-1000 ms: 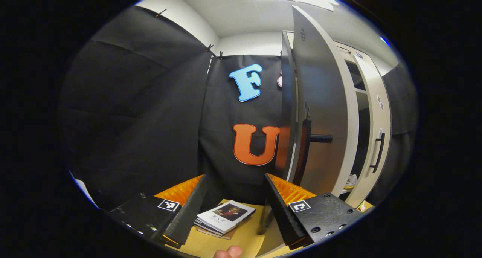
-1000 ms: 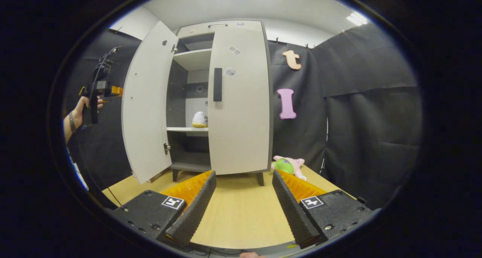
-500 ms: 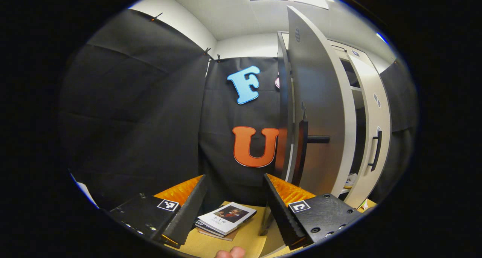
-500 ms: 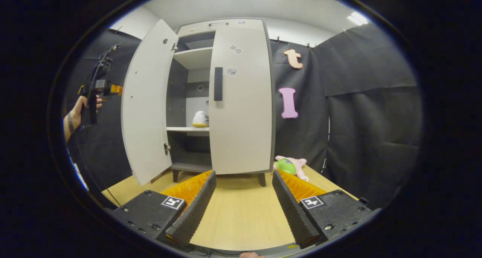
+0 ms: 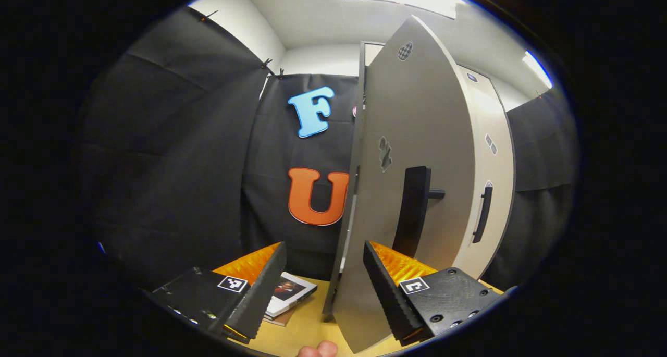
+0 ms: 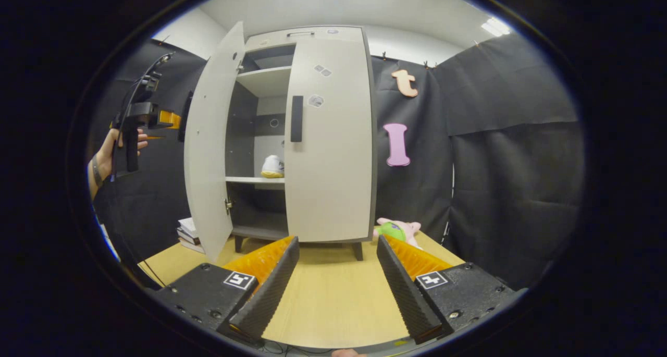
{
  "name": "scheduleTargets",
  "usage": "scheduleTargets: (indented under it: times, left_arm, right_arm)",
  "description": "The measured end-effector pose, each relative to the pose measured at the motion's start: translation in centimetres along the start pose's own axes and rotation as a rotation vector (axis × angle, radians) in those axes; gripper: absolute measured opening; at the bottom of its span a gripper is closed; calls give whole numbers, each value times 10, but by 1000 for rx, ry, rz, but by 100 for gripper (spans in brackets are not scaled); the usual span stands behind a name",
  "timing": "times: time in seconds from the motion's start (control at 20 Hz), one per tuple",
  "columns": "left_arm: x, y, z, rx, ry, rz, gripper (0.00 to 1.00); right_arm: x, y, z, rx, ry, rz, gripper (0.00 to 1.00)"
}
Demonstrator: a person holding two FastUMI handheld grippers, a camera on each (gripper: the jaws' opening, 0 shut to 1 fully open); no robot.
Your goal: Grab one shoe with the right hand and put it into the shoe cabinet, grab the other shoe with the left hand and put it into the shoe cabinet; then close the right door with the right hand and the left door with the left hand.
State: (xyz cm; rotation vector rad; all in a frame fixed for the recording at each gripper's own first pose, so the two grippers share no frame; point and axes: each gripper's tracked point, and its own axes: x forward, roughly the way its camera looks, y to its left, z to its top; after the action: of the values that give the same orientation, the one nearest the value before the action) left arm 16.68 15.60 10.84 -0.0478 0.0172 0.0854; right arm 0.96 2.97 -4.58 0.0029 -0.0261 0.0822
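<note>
A white shoe [image 6: 273, 166] with a yellow sole sits on the middle shelf of the shoe cabinet [image 6: 312, 34], partly hidden behind the right door [image 6: 331, 138], which lies flat against the front. The left door [image 6: 208, 143] stands partly open, its free edge toward the camera in the right gripper view. In the left gripper view the left door [image 5: 411, 154] fills the middle, its dark handle [image 5: 411, 211] just above the left gripper [image 5: 323, 281], whose fingers are spread wide with nothing between them; the door's lower edge runs between them. The right gripper [image 6: 336, 284] hangs well back over the front of the wooden table [image 6: 333, 294], jaws wide apart and empty. A hand [image 6: 104, 156] holds the left gripper [image 6: 143, 117] just outside the left door. Books [image 6: 186, 232] are stacked at the table's left edge beside the cabinet; a plush toy [image 6: 397, 230] lies at its right foot. Black cloth walls the booth under a white ceiling. No writing is legible.
</note>
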Motion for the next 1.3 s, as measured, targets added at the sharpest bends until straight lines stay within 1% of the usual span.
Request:
scheduleTargets:
  times: [0.15,0.35,0.45,0.55,0.7,0.85,1.05,1.15,1.3]
  left_arm:
    - [11,-37,-7,-33,18,-63,90]
    - [38,-92,-8,-28,20,-144,90]
    - [52,-109,-4,5,2,-139,90]
    - [58,-110,3,48,-29,-110,90]
    - [58,-109,4,50,-39,-116,90]
    - [45,-97,9,41,-45,-103,90]
    - [10,-96,9,60,-50,-133,91]
    - [-11,-100,1,66,-48,-152,91]
    - [-46,-104,-23,16,-20,-172,91]
  right_arm:
    - [3,-12,-2,4,3,-20,97]
    - [2,-24,-4,13,4,-48,98]
    - [3,-30,-4,15,6,-65,98]
    - [3,-33,-3,23,4,-77,98]
    - [5,-40,-1,30,-5,-98,97]
    - [5,-42,0,39,-1,-104,98]
    - [5,-42,2,31,-5,-100,98]
    - [4,-40,2,25,-8,-89,98]
    - [4,-33,7,20,-19,-66,98]
